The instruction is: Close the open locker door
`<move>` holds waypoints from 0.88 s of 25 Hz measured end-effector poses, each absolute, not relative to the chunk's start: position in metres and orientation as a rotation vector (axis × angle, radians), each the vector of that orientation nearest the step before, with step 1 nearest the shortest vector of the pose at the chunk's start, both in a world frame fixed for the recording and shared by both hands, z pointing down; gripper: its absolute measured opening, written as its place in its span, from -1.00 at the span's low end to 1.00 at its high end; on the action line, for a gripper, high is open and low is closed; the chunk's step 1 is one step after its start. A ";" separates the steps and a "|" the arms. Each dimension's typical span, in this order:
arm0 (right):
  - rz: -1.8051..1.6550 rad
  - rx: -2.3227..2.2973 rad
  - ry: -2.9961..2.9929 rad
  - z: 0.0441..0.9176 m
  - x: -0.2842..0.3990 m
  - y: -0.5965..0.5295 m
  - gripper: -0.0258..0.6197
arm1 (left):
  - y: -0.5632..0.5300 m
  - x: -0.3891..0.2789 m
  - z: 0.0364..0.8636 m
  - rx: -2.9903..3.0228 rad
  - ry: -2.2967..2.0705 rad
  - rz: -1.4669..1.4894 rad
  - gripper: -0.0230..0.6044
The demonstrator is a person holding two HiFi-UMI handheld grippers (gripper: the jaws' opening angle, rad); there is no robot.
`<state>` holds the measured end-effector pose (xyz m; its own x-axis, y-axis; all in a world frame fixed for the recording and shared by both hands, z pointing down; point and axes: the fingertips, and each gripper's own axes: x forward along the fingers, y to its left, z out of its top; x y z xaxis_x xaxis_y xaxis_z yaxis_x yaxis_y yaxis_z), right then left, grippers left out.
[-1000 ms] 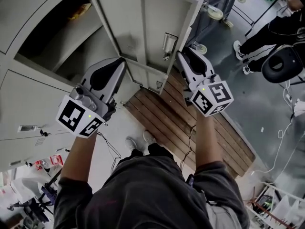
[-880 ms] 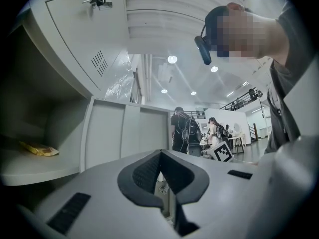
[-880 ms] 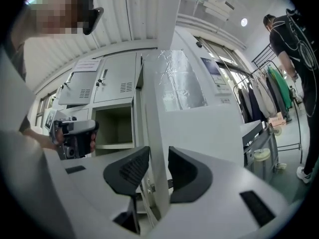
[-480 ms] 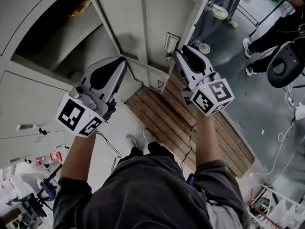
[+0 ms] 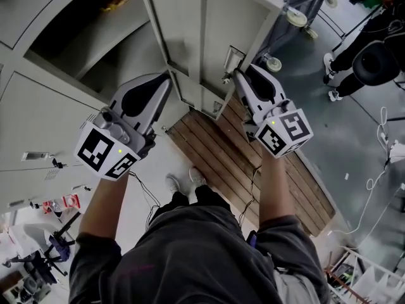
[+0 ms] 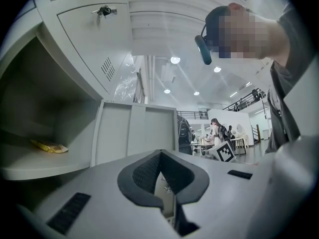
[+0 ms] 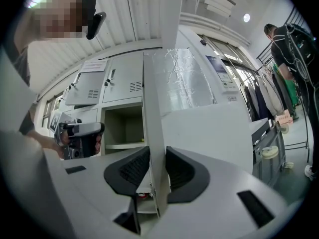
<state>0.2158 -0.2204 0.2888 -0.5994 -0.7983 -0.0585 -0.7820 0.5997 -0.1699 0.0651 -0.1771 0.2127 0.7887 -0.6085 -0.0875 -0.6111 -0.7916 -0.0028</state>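
My right gripper [image 5: 236,75] has reached the open door [image 5: 215,24] at 12 o'clock, jaws closing on its edge (left gripper [image 5: 166,76] clenched empty at 11), so swinging it shut comes next.

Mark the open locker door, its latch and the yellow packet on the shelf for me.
locker door [image 5: 214,30]: head view, inner panel of the open door.
latch [image 5: 231,58]: head view, metal plate near the door's free edge.
yellow packet [image 6: 49,146]: left gripper view, packet's middle, on the shelf.
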 end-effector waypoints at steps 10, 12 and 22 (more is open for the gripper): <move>-0.184 -1.296 2.702 0.286 0.172 -0.180 -0.58 | -0.149 0.026 0.209 -2.943 1.005 0.143 -0.88; -0.182 -1.283 2.710 0.285 0.165 -0.175 -0.56 | -0.146 0.021 0.208 -2.942 1.005 0.146 -0.88; -0.162 -1.190 2.772 0.286 0.108 -0.144 -0.51 | -0.128 -0.024 0.209 -2.934 1.033 0.172 -0.88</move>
<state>0.1081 -0.1444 0.2855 -0.6836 -0.7267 -0.0682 -0.7138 0.6851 -0.1453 -0.0243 -0.1277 0.2087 0.7741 -0.6230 -0.1124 -0.6258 -0.7799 0.0119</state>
